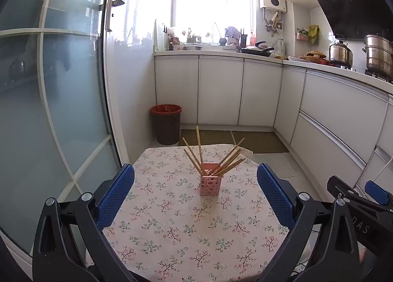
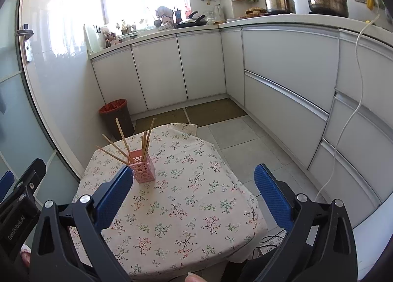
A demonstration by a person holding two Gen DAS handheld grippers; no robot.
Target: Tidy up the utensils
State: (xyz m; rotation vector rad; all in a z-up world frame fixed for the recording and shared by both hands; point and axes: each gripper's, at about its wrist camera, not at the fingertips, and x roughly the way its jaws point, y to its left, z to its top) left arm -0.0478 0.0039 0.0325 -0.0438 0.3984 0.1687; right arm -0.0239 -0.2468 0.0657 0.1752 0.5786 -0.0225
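Pink holder (image 1: 211, 182) of chopsticks (image 1: 228, 160) stands at twelve o'clock on my worktop (image 1: 172, 232); both my hand-held grippers, left (image 1: 195, 196) and right (image 2: 194, 198), gape empty.

1. In the right wrist view, the black plastic body of the left tongs (image 2: 17, 210), seen at the lower left edge, carries white lettering that reads "GenRobot.AI", running up along its side.
2. In the left wrist view, the black plastic body of the right tongs (image 1: 363, 210), at the lower right edge, shows pale letters "DAS"; any further letters are cut off.
3. No other writing is legible.
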